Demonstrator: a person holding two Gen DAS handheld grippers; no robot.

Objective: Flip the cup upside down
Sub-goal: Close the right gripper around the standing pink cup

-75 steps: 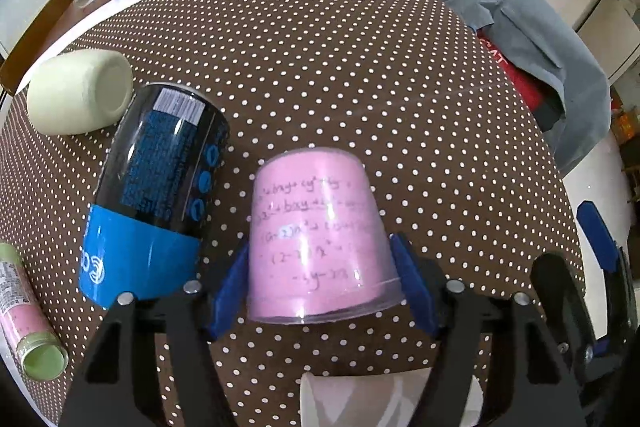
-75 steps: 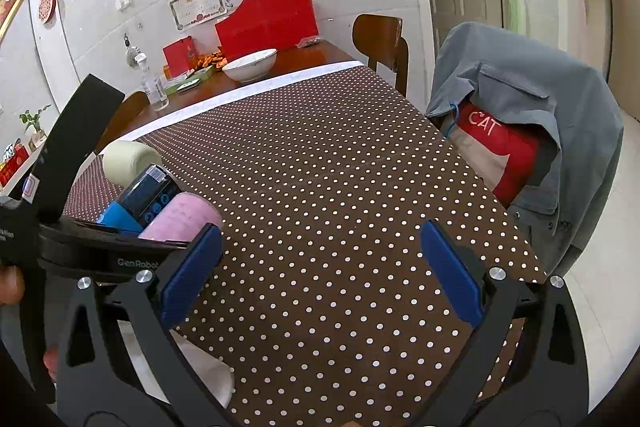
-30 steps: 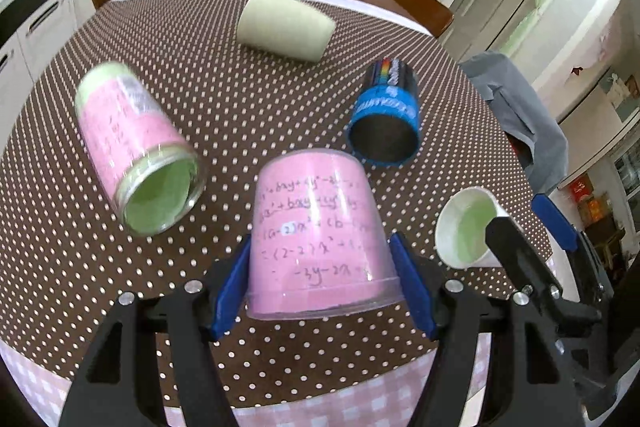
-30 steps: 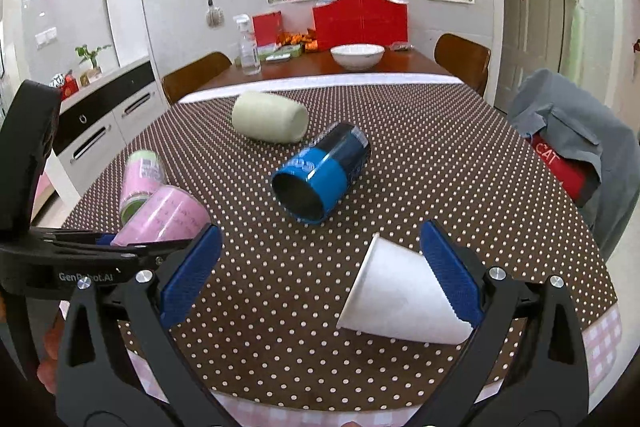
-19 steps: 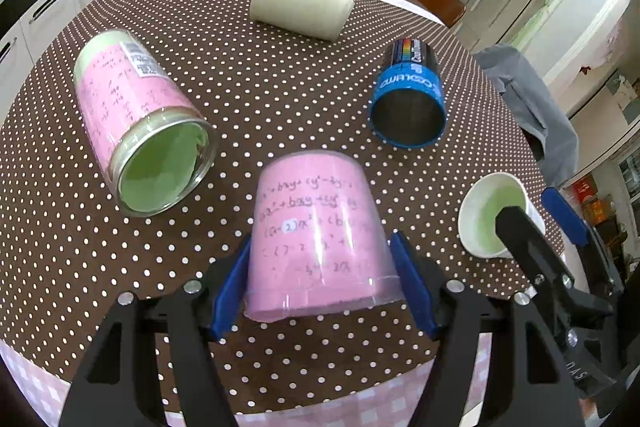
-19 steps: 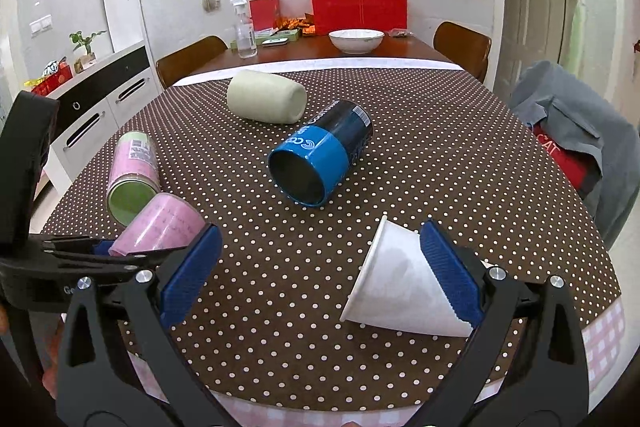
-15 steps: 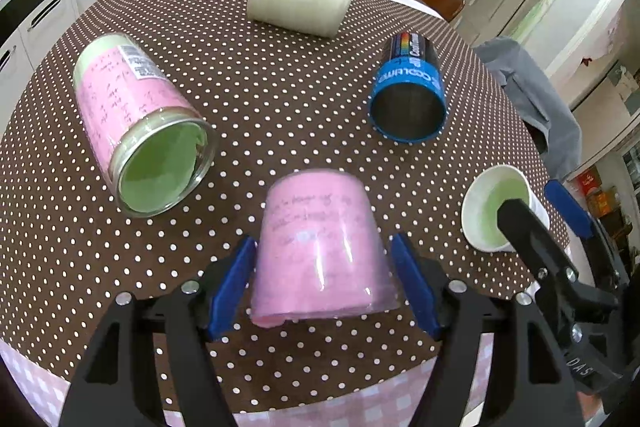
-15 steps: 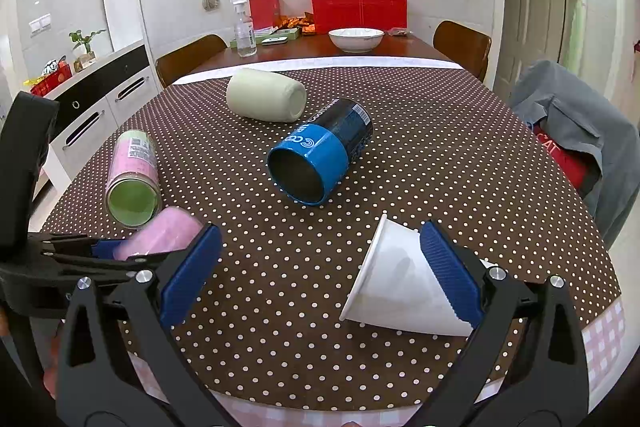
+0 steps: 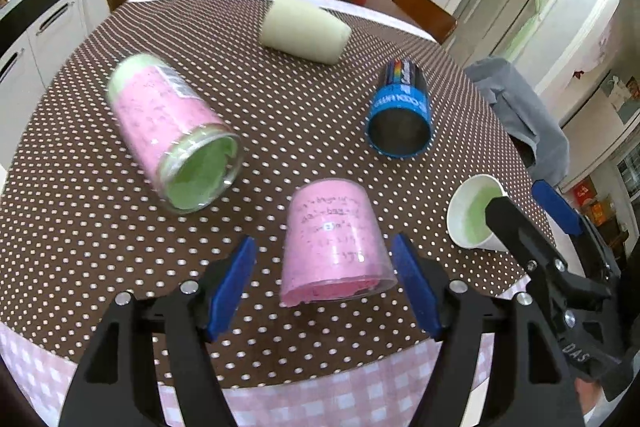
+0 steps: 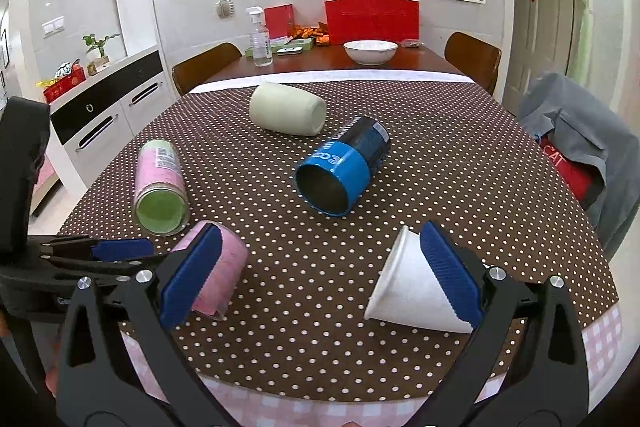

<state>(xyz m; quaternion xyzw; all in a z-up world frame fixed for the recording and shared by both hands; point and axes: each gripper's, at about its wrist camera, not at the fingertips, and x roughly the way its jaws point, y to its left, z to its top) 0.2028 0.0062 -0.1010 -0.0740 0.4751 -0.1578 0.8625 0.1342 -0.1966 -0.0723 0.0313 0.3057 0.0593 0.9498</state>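
A pink cup with printed formulas stands upside down on the dotted table near its front edge. It also shows in the right wrist view. My left gripper is open, with its blue pads on either side of the cup and apart from it. My right gripper is open and empty above the table's front. A white paper cup lies on its side by the right pad, and also shows in the left wrist view.
A pink and green cup, a blue and black cup and a pale cream cup lie on their sides on the brown dotted tablecloth. A chair with a grey jacket stands at the right. A white bowl sits on the far table.
My left gripper opened and let go of the pink cup, which now stands upside down on the table. The left gripper pulled back a little. The right gripper stayed open.
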